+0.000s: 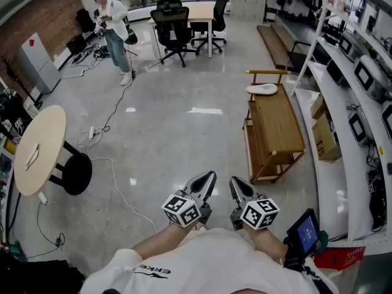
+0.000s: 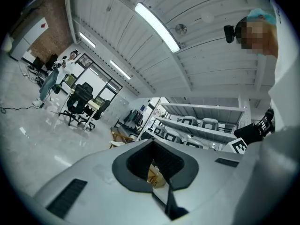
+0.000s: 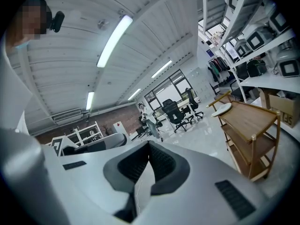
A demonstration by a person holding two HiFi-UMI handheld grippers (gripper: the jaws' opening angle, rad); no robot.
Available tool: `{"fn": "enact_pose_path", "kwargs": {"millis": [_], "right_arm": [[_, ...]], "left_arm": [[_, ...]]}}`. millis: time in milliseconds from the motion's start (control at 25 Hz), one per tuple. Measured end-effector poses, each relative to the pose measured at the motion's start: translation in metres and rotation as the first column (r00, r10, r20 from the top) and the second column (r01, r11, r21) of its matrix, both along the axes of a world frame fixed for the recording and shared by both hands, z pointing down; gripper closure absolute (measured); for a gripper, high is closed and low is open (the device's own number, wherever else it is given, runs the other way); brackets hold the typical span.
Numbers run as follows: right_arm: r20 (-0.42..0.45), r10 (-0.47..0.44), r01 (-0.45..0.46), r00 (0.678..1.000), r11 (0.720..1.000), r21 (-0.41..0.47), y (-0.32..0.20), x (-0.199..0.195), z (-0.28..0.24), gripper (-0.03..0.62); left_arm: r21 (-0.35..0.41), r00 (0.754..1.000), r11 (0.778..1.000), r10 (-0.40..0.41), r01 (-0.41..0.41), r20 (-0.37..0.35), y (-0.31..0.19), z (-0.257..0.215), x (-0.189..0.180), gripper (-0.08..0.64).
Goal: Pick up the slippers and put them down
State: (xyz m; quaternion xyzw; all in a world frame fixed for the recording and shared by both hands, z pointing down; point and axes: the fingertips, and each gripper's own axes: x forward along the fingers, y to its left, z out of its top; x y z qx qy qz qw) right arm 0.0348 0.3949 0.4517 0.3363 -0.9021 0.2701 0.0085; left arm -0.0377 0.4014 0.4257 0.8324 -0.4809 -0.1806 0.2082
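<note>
The white slipper (image 1: 264, 89) is lying on the top level of a wooden shelf trolley (image 1: 278, 127), at its far end under the handle rail. The trolley is standing on the grey floor (image 1: 184, 139), just beside long white shelving (image 1: 343, 103) that is carrying monitors and a cardboard box (image 1: 324, 136).

Well short of the trolley, close to the person's body, the left gripper (image 1: 208, 179) and the right gripper (image 1: 237, 187) are hovering side by side over the floor. The left gripper's fingers (image 2: 84, 172) are pressing fully together and gripping nothing. The right gripper's fingers (image 3: 225, 186) are likewise meeting at the tips and holding nothing.

To the left, a round worktop (image 1: 40, 146) is standing on a black base. At the far end of the room, another person (image 1: 113, 32) is standing near black office chairs (image 1: 173, 32) and a desk (image 1: 196, 11).
</note>
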Motion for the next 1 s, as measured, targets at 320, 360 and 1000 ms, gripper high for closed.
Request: {"fn": "enact_pose_path", "kwargs": {"millis": [320,360,1000], "right_arm": [[0.003,0.024,-0.024,1.0,1.0,0.004,-0.007,-0.043,0.003,0.588],[0.003,0.03,-0.03,1.0,1.0,0.003,-0.007,-0.046,0.003,0.588],[0.014,0.032,-0.032,0.999,0.999,0.001,-0.085,-0.07,0.006,0.588]], "left_arm": [[0.0,1.0,1.0,-0.012,0.012,-0.021,-0.003,0.007,-0.048,0.557],[-0.002,1.0,1.0,-0.012,0.012,-0.024,-0.003,0.008,-0.051,0.557],[-0.02,0.998,0.998,-0.055,0.054,-0.024,-0.075,0.015,-0.085,0.557]]}}
